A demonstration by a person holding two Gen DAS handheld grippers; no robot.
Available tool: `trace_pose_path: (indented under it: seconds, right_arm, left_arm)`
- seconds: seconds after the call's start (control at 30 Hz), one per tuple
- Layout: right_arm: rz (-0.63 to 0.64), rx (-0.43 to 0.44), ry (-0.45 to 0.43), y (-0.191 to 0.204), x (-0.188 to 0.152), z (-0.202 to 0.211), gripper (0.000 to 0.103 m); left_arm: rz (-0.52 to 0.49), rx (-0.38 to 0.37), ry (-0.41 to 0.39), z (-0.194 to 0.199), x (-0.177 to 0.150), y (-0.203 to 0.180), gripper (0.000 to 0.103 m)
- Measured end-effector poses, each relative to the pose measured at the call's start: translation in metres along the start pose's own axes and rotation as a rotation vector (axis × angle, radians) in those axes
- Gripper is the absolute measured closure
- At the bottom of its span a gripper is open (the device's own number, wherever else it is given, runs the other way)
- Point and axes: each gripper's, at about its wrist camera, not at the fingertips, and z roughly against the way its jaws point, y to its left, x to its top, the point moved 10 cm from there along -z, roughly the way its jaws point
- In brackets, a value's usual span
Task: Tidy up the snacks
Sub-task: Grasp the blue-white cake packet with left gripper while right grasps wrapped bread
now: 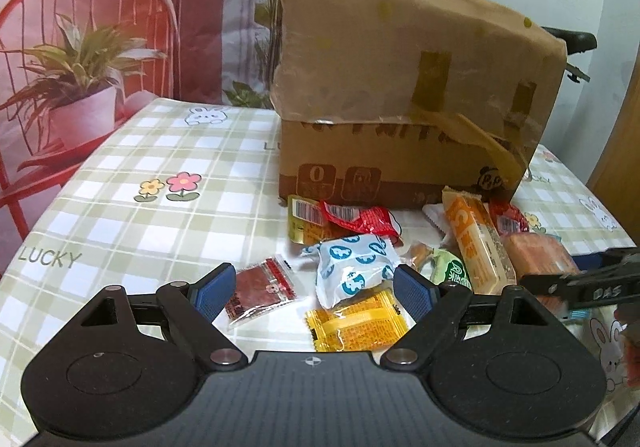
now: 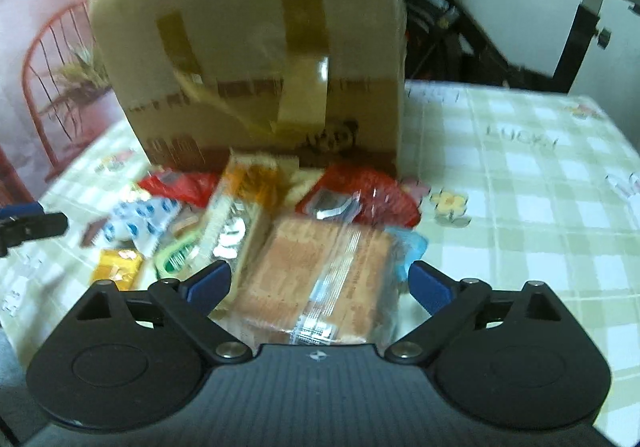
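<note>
A checked plastic tablecloth [image 1: 120,167] carries a taped cardboard box [image 1: 400,87] (crinkly snack packets [image 1: 352,271] heaped before it), and in front both the left gripper [image 1: 316,287] and right gripper [image 2: 320,283] stand spread, pinching nothing.

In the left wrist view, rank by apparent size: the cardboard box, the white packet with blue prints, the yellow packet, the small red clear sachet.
1. cardboard box, by far the largest.
2. white packet with blue prints and yellow packet: look alike, and the yellow lies nearer the camera, so unranked.
3. small red clear sachet.

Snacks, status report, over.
Left gripper open over the white packet. Right gripper open around the cracker pack. Box behind pile.
</note>
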Motion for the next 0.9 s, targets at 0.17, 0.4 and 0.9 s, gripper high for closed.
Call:
trace_pose_path:
  seconds: [0.17,0.4,0.9]
  right_arm:
    - [0.023,0.022,-0.018,-0.003,-0.002,0.002,0.019]
    - [0.06,0.029,-0.047,-0.003,-0.003,0.012,0.026]
    - [0.067,0.042,-0.075,-0.003,-0.006,0.019,0.027]
  left_arm:
    - [0.015,-0.003,0.03,-0.017,0.001,-0.003,0.016]
    - [0.065,-0.002,0.085,-0.063,0.007,-0.011,0.015]
    - [-0.02,-0.008,0.091,-0.069,0.0,-0.035,0.054]
